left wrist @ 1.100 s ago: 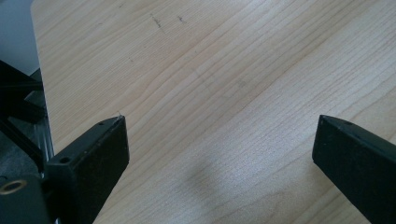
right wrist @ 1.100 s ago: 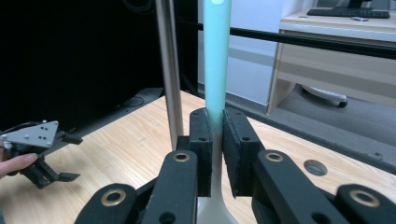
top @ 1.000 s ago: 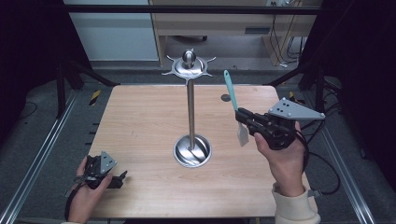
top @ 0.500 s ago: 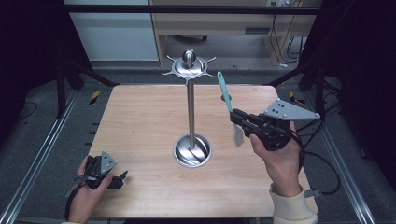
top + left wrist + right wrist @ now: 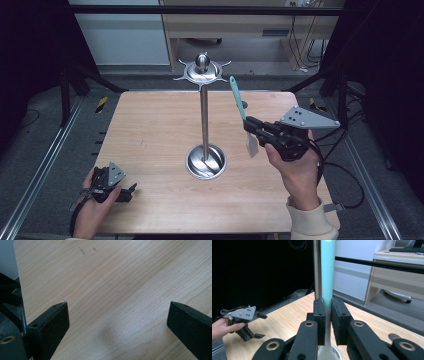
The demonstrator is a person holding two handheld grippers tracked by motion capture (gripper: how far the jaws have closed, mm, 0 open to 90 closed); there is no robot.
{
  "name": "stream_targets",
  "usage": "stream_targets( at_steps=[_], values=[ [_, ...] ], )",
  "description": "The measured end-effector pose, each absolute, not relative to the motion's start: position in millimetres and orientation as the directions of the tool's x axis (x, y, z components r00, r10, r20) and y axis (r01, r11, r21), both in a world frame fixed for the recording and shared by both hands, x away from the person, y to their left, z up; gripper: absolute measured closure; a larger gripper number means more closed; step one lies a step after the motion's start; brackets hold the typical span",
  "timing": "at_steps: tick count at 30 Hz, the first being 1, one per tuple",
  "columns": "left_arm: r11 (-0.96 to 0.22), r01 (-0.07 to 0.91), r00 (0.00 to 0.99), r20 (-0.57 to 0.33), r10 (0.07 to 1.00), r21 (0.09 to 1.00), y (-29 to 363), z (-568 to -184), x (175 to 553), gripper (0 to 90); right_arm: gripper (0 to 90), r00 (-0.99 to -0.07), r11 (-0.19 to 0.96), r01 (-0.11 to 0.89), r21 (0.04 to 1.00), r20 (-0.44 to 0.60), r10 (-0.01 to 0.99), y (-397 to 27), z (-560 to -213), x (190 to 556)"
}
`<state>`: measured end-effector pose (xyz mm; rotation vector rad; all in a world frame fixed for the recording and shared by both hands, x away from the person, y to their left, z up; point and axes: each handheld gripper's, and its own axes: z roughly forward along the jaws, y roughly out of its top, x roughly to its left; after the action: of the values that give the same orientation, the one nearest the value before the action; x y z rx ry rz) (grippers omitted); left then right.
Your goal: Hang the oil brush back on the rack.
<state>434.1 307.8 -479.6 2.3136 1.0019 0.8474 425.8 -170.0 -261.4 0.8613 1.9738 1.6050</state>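
A: What's different from a second ago?

B: Not much. The teal-handled spatula (image 5: 240,107) leans a touch more toward the stand's top than it did, and the right gripper (image 5: 251,131) has edged slightly closer to the pole. Otherwise both hands sit where they were.

A: And the grip?

B: The right gripper's fingers (image 5: 319,320) are clenched on the spatula's handle, low down where the teal meets the pale blade (image 5: 251,145). The handle (image 5: 327,270) points up, the blade hangs below. It is held in the air above the right half of the desk (image 5: 150,130), just right of the utensil stand (image 5: 204,115).

A: The left side?

B: The left gripper (image 5: 122,192) rests near the desk's front left corner, its fingers (image 5: 50,322) spread apart with nothing between them, bare wood beneath.

A: So what does it mean?

B: I'd judge the handle's end is being lined up with one of the hooks on the stand's top ring (image 5: 202,74). It isn't hung yet; the tip is near the ring but apart from it.
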Motion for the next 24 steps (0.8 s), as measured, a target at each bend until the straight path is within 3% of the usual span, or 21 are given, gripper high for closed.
stream_targets(
  at_steps=[24],
  values=[
    [-0.62,0.471,0.543,0.348,0.765,0.628,307.2,-480.3,434.2,3.8,82.4,-0.71,0.136,0.208,0.969,0.054,0.702,-163.4,-263.5,430.6]
  ],
)
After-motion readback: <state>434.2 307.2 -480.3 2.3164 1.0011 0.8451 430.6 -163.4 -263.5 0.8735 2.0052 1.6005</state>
